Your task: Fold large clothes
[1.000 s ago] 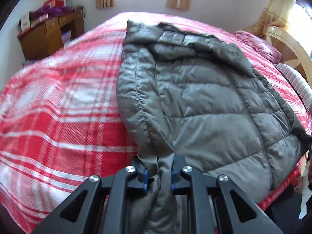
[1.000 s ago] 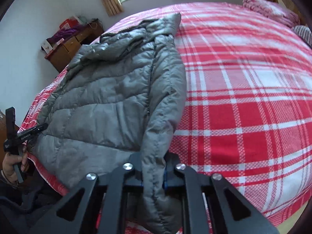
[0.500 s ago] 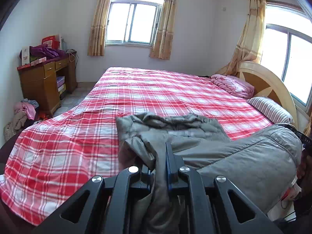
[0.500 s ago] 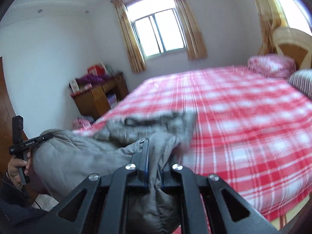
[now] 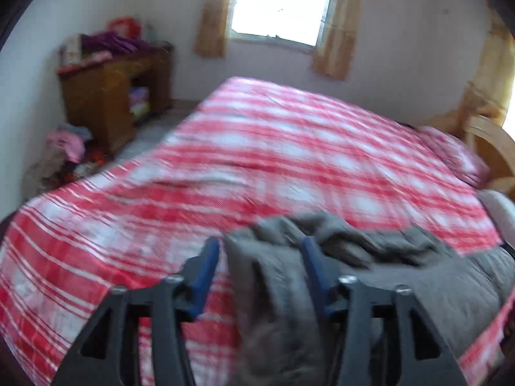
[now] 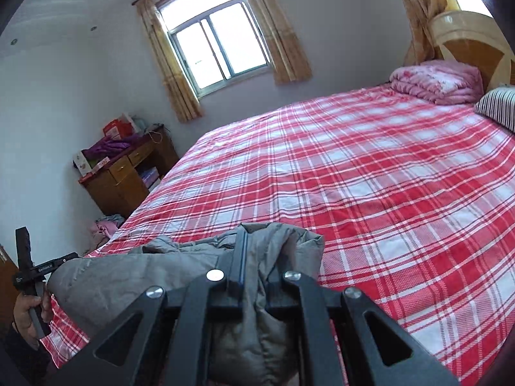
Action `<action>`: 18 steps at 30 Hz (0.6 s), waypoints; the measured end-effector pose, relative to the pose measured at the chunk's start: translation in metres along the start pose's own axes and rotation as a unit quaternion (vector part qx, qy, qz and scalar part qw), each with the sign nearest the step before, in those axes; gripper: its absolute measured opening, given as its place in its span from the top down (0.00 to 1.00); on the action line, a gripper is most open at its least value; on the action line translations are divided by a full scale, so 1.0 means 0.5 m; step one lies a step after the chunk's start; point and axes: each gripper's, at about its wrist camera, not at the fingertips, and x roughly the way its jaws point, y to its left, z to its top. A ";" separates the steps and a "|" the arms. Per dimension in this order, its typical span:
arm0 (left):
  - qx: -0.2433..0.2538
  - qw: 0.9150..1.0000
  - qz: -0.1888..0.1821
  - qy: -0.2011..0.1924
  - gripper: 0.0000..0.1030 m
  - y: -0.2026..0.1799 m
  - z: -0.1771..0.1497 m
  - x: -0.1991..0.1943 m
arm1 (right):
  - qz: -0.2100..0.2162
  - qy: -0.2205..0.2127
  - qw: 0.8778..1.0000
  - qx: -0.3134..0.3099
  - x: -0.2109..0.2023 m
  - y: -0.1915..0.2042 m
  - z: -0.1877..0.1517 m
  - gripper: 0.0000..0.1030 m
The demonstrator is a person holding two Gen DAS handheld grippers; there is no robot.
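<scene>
A grey puffer jacket (image 6: 128,276) lies bunched at the near edge of the red plaid bed (image 6: 370,177). In the left wrist view my left gripper (image 5: 260,257) is open, blue pads spread apart, with the jacket (image 5: 276,276) lying between and below them. The view is blurred. My right gripper (image 6: 257,257) is shut on a fold of the jacket's other side. The left gripper also shows at the left edge of the right wrist view, held in a hand (image 6: 29,315).
A wooden desk (image 6: 125,177) with clothes and boxes stands at the far left by the wall. A pink folded quilt (image 6: 437,80) and a striped pillow (image 6: 499,109) lie by the headboard (image 6: 473,41). Clothes are piled on the floor (image 5: 64,151).
Both grippers lifted the jacket's bottom edge and brought it over toward the collar. The left gripper has now opened and let go of the jacket; the right stays shut.
</scene>
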 end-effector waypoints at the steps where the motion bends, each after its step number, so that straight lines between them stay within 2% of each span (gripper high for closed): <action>1: -0.006 1.000 0.017 -0.012 0.25 0.002 0.006 0.010 | -0.013 0.003 1.000 0.000 0.025 -0.007 0.003 0.91; 3: -0.019 0.999 0.038 -0.030 0.22 0.004 0.013 0.029 | -0.018 0.017 1.000 0.011 0.074 -0.025 0.007 0.90; 8: -0.075 0.994 0.081 -0.014 0.22 0.022 0.025 0.102 | -0.042 0.030 0.997 0.053 0.192 -0.062 0.015 0.84; 11: -0.100 0.989 0.112 -0.007 0.22 0.041 0.036 0.114 | -0.037 0.043 0.995 0.087 0.239 -0.078 0.024 0.77; 13: -0.120 0.985 0.122 -0.016 0.22 0.057 0.039 0.106 | -0.018 0.058 0.992 0.113 0.257 -0.085 0.032 0.66; 14: -0.124 0.984 0.124 -0.022 0.22 0.058 0.040 0.098 | -0.007 0.060 0.991 0.118 0.260 -0.086 0.037 0.56; 15: -0.124 0.984 0.124 -0.028 0.22 0.062 0.040 0.089 | 0.003 0.054 0.991 0.118 0.258 -0.085 0.044 0.38; 17: -0.121 0.982 0.137 -0.036 0.22 0.060 0.043 0.074 | 0.010 0.028 0.992 0.119 0.240 -0.083 0.059 0.16; 18: -0.122 0.981 0.143 -0.042 0.22 0.058 0.044 0.064 | 0.006 0.012 0.992 0.123 0.228 -0.083 0.068 0.11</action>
